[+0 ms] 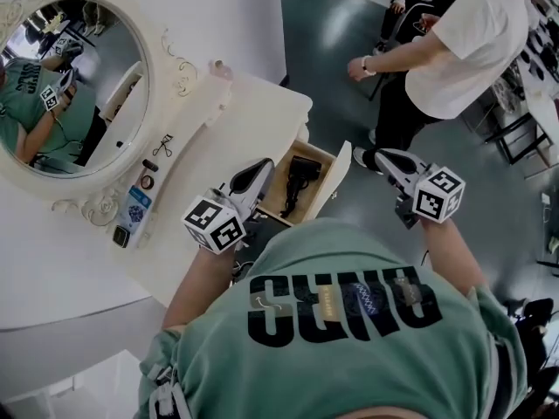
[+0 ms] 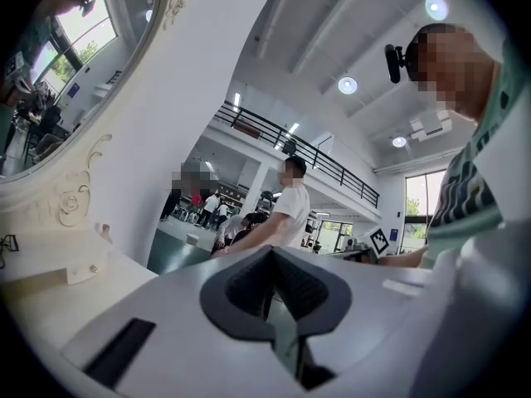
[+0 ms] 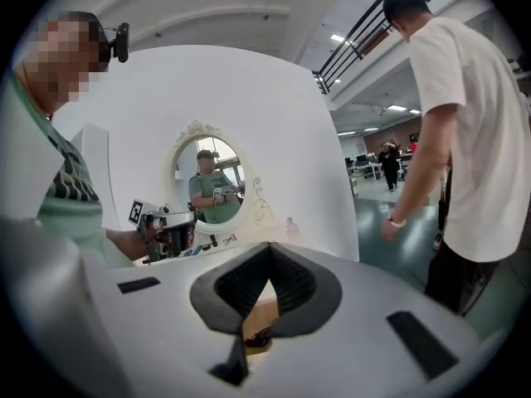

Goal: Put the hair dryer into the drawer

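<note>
White dressing table [image 1: 253,112] w/ hair dryer [image 1: 303,171] in open drawer [image 1: 334,180]; left gripper [image 1: 265,166] & right gripper [image 1: 382,156] both closed, empty.

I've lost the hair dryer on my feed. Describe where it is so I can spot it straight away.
Find the white dressing table with the big oval mirror. On the side nearest the person, a drawer stands pulled open. The hair dryer lies inside it, the one black thing on the drawer's pale wooden bottom.

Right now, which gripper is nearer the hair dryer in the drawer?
Left. The left gripper sits just beside the hair dryer; the right gripper is out past the drawer front.
</note>
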{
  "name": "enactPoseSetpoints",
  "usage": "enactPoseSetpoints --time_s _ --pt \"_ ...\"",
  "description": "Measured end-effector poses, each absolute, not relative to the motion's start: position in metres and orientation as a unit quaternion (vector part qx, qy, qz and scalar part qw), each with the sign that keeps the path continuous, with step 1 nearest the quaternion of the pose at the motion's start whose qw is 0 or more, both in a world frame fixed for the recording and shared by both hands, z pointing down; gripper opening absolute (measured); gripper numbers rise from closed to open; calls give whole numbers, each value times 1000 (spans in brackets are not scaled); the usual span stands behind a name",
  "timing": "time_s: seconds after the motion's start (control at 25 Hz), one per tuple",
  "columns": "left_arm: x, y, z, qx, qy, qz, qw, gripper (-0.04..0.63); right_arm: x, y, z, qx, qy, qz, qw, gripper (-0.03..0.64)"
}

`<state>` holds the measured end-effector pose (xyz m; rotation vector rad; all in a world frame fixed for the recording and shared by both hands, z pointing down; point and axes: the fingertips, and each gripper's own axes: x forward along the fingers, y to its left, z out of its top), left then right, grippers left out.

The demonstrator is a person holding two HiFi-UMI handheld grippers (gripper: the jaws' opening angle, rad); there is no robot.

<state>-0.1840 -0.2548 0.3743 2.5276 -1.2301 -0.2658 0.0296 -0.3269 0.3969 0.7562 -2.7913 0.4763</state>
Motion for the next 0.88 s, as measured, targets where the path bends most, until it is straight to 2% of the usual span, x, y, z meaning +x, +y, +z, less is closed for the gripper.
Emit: enactPoseSetpoints --time_s 0.88 --pt "-183 -255 384 878 -441 -80 167 9 29 -328 402 249 -949 148 123 -8"
